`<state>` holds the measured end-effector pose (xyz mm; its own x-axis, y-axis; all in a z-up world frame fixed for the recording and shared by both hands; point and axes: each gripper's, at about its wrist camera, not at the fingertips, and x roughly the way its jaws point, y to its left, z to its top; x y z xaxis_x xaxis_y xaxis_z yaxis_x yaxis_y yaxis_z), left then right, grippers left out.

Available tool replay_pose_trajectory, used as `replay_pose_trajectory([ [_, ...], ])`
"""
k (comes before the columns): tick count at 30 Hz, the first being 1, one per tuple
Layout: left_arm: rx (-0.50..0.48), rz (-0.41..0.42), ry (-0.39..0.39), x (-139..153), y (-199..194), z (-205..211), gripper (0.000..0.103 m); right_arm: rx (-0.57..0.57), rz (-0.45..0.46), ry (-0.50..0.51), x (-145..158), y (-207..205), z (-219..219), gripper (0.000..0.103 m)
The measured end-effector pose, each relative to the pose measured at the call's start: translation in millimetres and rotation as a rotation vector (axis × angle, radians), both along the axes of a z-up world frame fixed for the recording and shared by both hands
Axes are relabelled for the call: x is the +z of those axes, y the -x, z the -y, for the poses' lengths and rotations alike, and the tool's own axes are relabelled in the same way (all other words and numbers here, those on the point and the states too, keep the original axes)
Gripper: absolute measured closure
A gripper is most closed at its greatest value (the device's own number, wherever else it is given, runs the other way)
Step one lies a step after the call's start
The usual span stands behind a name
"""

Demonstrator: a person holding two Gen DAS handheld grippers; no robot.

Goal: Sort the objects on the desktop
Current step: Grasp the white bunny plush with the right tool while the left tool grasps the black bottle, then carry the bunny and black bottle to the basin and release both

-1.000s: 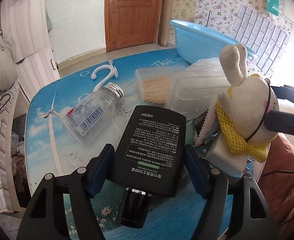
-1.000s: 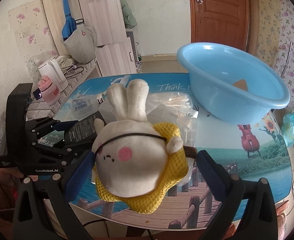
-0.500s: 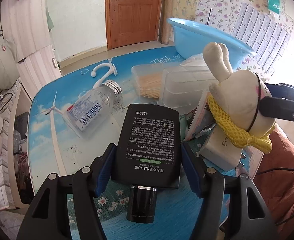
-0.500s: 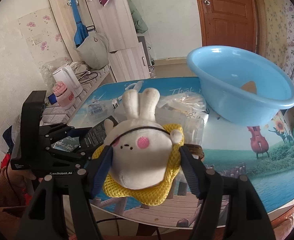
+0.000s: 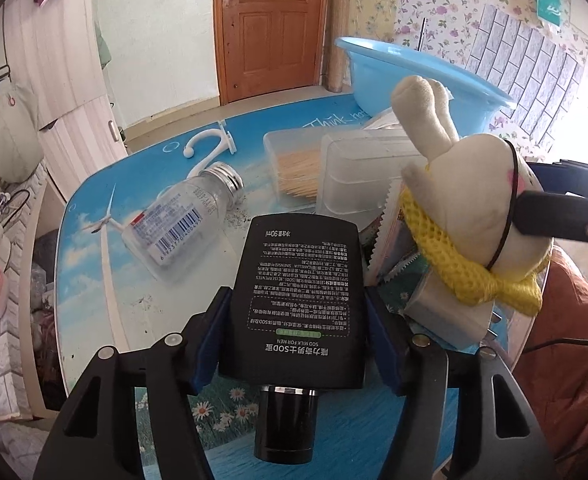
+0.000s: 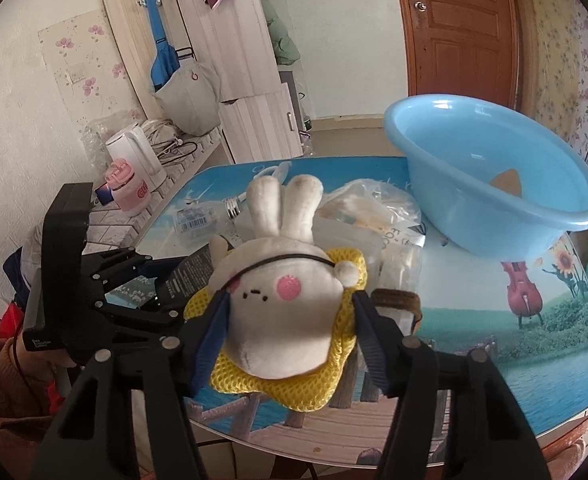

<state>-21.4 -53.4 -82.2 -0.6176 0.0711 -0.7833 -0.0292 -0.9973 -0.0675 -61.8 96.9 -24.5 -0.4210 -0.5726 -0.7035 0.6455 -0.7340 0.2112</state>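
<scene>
My left gripper is shut on a flat black lotion bottle, cap toward the camera, lifted just above the table. My right gripper is shut on a white plush rabbit wearing yellow mesh, held above the table's front edge. The rabbit also shows at the right of the left wrist view, and the left gripper with the black bottle shows at the left of the right wrist view. A light blue basin stands at the table's far right with a small brown piece inside.
On the picture-printed table lie a clear bottle with a silver cap, a white hook, a box of toothpicks, a clear plastic box and packets. A kettle and pink cup stand on a side ledge.
Both grippers closed, the left on the black bottle and the right on the rabbit, and both have lifted. The rabbit moved up and slightly away from the table.
</scene>
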Motion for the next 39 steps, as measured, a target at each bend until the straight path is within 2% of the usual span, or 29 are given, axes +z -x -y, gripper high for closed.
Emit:
replay_pose_trajectory([
  [9,0.023,-0.043,-0.037,29,-7,10,0.041,-0.02,-0.052,0.113,29,-3,-22,0.045],
  [25,0.017,-0.131,-0.038,87,-8,-9,0.041,-0.059,-0.121,0.189,54,1,-48,0.045],
  [33,-0.006,-0.163,-0.053,118,18,-28,0.041,-0.094,-0.175,0.25,74,14,-76,0.045],
  [39,-0.056,-0.185,-0.053,138,50,-55,0.041,-0.156,-0.203,0.269,81,40,-95,0.045],
])
